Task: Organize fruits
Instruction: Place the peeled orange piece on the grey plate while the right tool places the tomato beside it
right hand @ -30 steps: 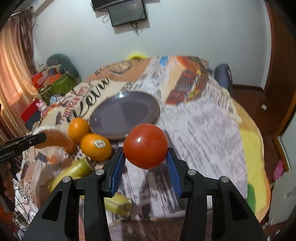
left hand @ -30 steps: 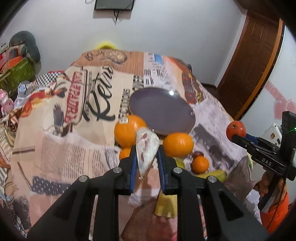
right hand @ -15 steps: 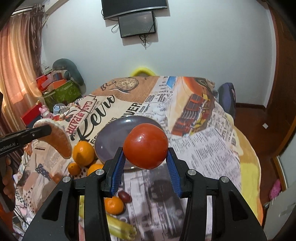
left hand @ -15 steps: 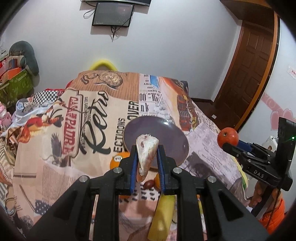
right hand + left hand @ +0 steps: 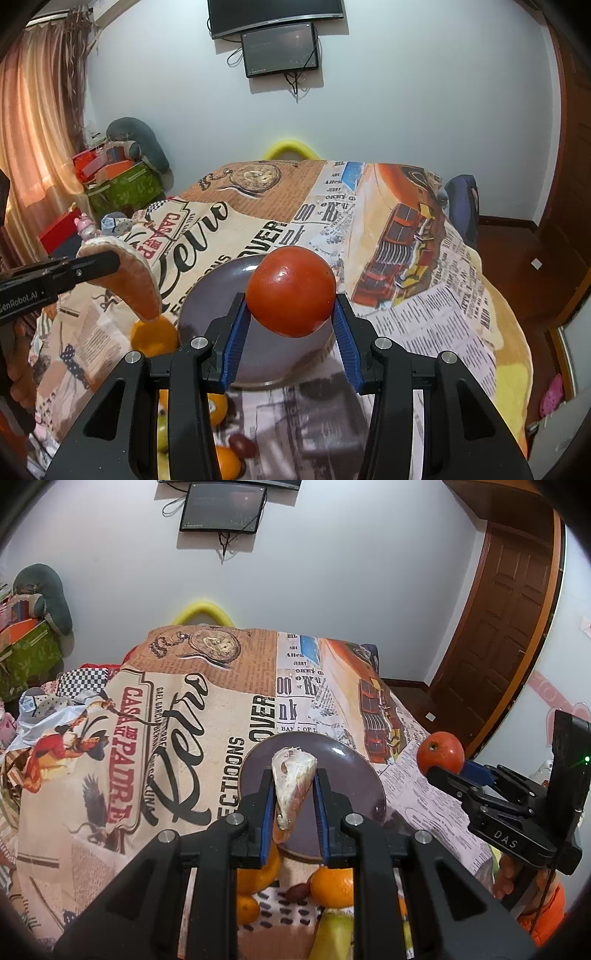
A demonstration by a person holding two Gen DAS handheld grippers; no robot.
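My left gripper [image 5: 293, 794] is shut on a pale orange fruit slice [image 5: 291, 786], held in the air in front of the grey plate [image 5: 354, 775]. The slice [image 5: 136, 280] and the left gripper also show at the left of the right wrist view. My right gripper [image 5: 290, 317] is shut on a red tomato [image 5: 291, 291], held above the near part of the plate [image 5: 207, 295]. The tomato [image 5: 440, 752] also shows at the right of the left wrist view. Oranges [image 5: 332, 886], a banana [image 5: 332, 934] and a dark date [image 5: 297, 890] lie on the table below the grippers.
The table wears a newspaper-print cloth [image 5: 177, 731]. An orange [image 5: 153, 334] lies left of the plate. A yellow chair back [image 5: 203, 613] stands at the table's far end. Boxes and a grey cushion [image 5: 140, 147] are at the left, a wooden door [image 5: 509, 635] at the right.
Both grippers have risen and tilted up while holding their fruit. The table looks farther and lower, and the loose fruit has slid to the bottom of both views.
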